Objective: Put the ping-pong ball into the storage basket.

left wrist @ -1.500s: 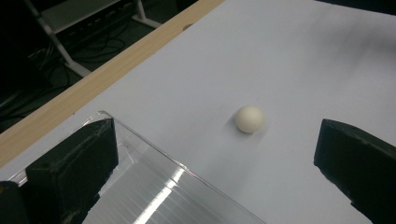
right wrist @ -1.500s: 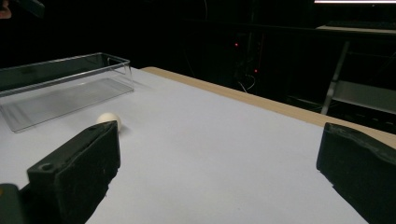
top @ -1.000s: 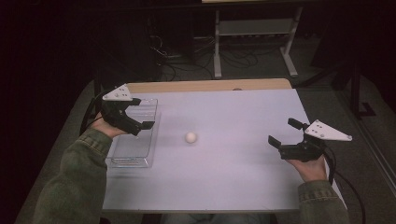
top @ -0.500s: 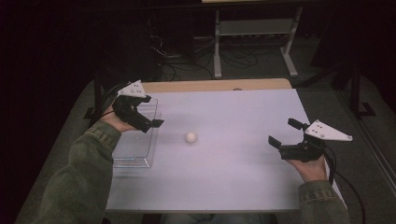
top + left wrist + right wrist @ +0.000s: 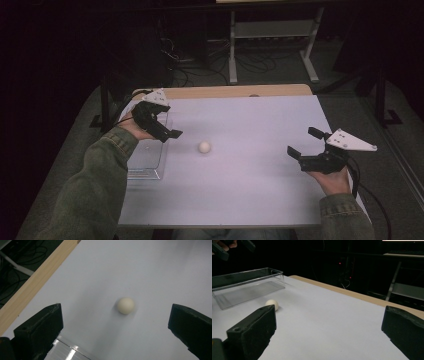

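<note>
Starting nearest the person: right gripper (image 5: 303, 144) sits low at the table's (image 5: 260, 200) right edge, jaws apart, nothing in them, well apart from the ball (image 5: 204, 147). Ball rests on bare tabletop mid-table, just right of the clear tray (image 5: 145, 167). Left gripper (image 5: 165, 123) hovers over the tray's far end, jaws wide, empty. In the left gripper view the ball (image 5: 125, 305) lies ahead between the jaws, so the left looks nearer. A round ball has no long axis to align with.

A small cream ball (image 5: 204, 147) rests mid-table, untouched.
</note>
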A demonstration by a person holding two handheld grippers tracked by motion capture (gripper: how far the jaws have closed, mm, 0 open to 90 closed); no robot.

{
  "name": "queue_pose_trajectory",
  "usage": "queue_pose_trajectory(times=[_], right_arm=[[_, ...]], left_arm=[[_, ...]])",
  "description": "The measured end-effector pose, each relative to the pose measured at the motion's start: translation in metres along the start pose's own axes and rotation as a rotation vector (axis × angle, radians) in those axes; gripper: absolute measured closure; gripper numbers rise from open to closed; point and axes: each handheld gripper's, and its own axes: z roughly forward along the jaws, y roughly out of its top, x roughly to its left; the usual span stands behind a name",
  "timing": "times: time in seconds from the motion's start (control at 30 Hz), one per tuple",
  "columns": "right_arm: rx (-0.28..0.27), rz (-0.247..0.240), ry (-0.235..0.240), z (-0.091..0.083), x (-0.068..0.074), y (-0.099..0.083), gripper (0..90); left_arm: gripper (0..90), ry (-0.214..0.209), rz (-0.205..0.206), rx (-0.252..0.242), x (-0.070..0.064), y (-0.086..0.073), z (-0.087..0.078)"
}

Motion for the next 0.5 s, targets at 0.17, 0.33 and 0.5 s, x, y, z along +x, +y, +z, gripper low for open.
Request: queue_pose_trajectory(times=[0.17,0.33,0.5], right_arm=[[0.000,0.002,0.001,-0.001,0.000,0.000,0.0],[0.000,0.004,0.001,-0.001,0.000,0.000,0.0],[-0.002,0.004,0.001,-0.001,-0.001,-0.001,0.0]], left_arm=[[0.0,-0.011,0.010,0.022,0.000,0.005,0.006],[0.0,-0.018,0.020,0.030,0.000,0.011,0.011],[0.0,-0.023,0.036,0.043,0.000,0.016,0.016]])
